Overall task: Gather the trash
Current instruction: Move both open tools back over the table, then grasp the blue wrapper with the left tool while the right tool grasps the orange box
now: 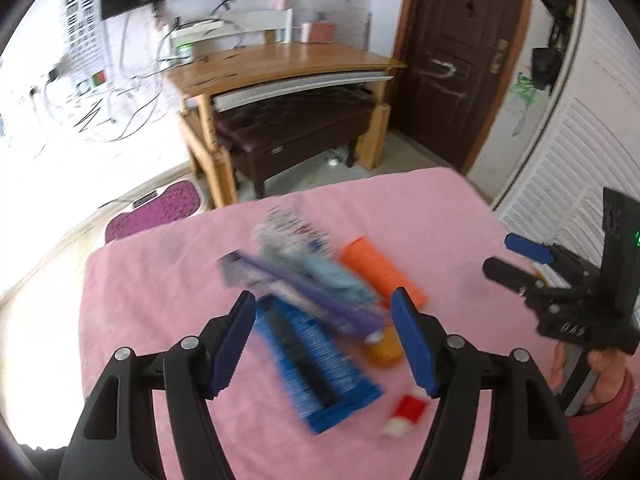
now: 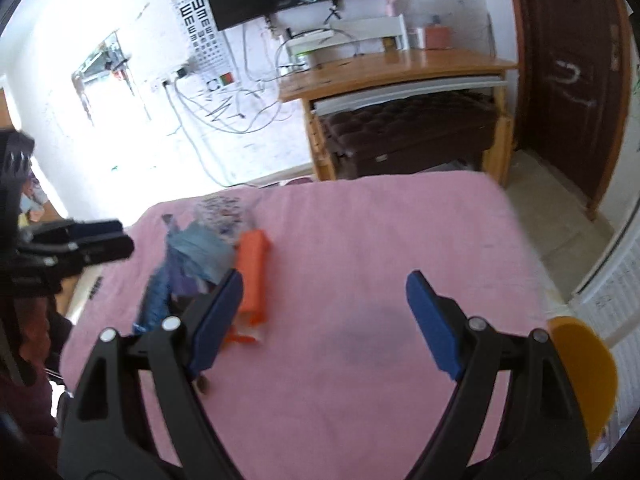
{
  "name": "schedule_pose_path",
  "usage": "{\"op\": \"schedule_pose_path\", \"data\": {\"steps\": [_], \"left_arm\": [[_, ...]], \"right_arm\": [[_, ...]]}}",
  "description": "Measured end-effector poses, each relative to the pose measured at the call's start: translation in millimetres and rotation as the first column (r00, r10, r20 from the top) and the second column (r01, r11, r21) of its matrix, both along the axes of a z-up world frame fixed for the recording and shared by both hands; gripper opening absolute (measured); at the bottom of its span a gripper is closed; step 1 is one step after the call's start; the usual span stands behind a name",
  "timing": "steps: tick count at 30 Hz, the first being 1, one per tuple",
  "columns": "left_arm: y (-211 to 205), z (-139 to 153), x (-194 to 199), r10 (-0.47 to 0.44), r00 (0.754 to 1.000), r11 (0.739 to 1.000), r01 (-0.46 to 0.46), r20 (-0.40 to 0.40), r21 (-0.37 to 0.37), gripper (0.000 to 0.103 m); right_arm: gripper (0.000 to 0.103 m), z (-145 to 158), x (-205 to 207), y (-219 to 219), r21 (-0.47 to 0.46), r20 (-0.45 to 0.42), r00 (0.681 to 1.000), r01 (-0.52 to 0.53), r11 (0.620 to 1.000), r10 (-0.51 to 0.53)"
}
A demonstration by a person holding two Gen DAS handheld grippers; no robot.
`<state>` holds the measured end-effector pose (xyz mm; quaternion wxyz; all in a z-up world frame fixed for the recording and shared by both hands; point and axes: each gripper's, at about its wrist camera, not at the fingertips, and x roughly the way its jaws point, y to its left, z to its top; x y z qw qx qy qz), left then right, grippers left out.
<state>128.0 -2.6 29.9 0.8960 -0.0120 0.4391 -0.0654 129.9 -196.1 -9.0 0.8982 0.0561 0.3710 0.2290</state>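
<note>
The left tongs (image 1: 324, 344) stood wide open and empty above a heap of trash on the pink-covered counter (image 1: 160, 280). The right tongs (image 2: 324, 320) were equally spread, holding nothing, over bare cloth nearer the right edge. To start well, I judged the left pair should drop onto one item only, closing across its narrow side. Between the left fingers lay a blue packet (image 1: 316, 360) and a purple wrapper (image 1: 300, 292); an orange box (image 1: 380, 272) sat beyond the right finger, a small red-and-white piece (image 1: 404, 412) toward the near edge. From the right tongs the heap lay well left. Blur hid finer detail.
</note>
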Motion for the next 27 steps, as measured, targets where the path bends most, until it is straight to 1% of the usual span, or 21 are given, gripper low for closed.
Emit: {"op": "schedule_pose_path", "data": {"steps": [3, 5, 6, 10, 13, 15, 18, 21, 24, 25, 26, 27], "left_arm": [[17.3, -15.1, -3.9, 0.007, 0.999, 1.000, -0.008, -0.047, -0.021, 0.066], [23.6, -25.9, -5.0, 0.002, 0.998, 1.000, -0.004, -0.069, -0.029, 0.066], [24.1, -29.7, -6.4, 0.001, 0.997, 0.999, -0.003, -0.075, -0.032, 0.066], [23.2, -47.6, -6.9, -0.009, 0.994, 0.999, 0.004, -0.107, -0.039, 0.066], [20.6, -60.5, 0.3, -0.033, 0.989, 0.997, 0.022, -0.145, -0.077, 0.066], [16.0, -70.4, 5.0, -0.033, 0.986, 0.996, 0.019, -0.163, -0.087, 0.066], [14.6, -80.3, 11.1, -0.036, 0.983, 0.995, 0.020, -0.179, -0.094, 0.066], [15.2, -87.8, 13.7, -0.048, 0.980, 0.992, 0.024, -0.193, -0.123, 0.066], [13.7, -90.9, 10.3, -0.048, 0.984, 0.994, 0.030, -0.174, -0.104, 0.065], [12.9, -91.8, 8.1, -0.047, 0.985, 0.994, 0.030, -0.167, -0.101, 0.064], [13.0, -92.2, 5.6, -0.046, 0.986, 0.994, 0.029, -0.163, -0.103, 0.057], [13.1, -91.7, 4.2, -0.050, 0.986, 0.993, 0.032, -0.159, -0.110, 0.044]], "right_arm": [[0.081, -2.1, 5.9, 24.7, -0.012, -0.023, 1.000, -0.014, 1.000, 0.014], [0.088, -4.8, 6.7, 32.7, -0.006, -0.040, 0.999, -0.017, 1.000, 0.017], [0.089, -5.3, 7.5, 35.3, -0.003, -0.042, 0.999, -0.019, 1.000, 0.019], [0.089, -6.3, 7.5, 53.4, -0.031, -0.046, 0.999, -0.027, 0.999, 0.026], [0.089, -8.1, 7.1, 60.5, -0.064, -0.049, 0.999, -0.028, 0.998, 0.025], [0.089, -11.0, 10.0, 63.3, -0.074, -0.059, 0.998, -0.032, 0.997, 0.028], [0.089, -15.9, 15.7, 69.0, -0.114, -0.069, 0.997, -0.035, 0.993, 0.028], [0.089, -19.4, 21.4, 77.0, -0.157, -0.072, 0.997, -0.043, 0.987, 0.032], [0.089, -26.1, 26.5, 85.1, -0.187, -0.082, 0.996, -0.055, 0.981, 0.040], [0.089, -28.2, 27.4, 86.5, -0.190, -0.085, 0.996, -0.056, 0.980, 0.041], [0.089, -30.3, 29.0, 87.4, -0.192, -0.090, 0.995, -0.058, 0.980, 0.041], [0.089, -31.9, 30.0, 87.1, -0.193, -0.093, 0.995, -0.058, 0.979, 0.040]]}}
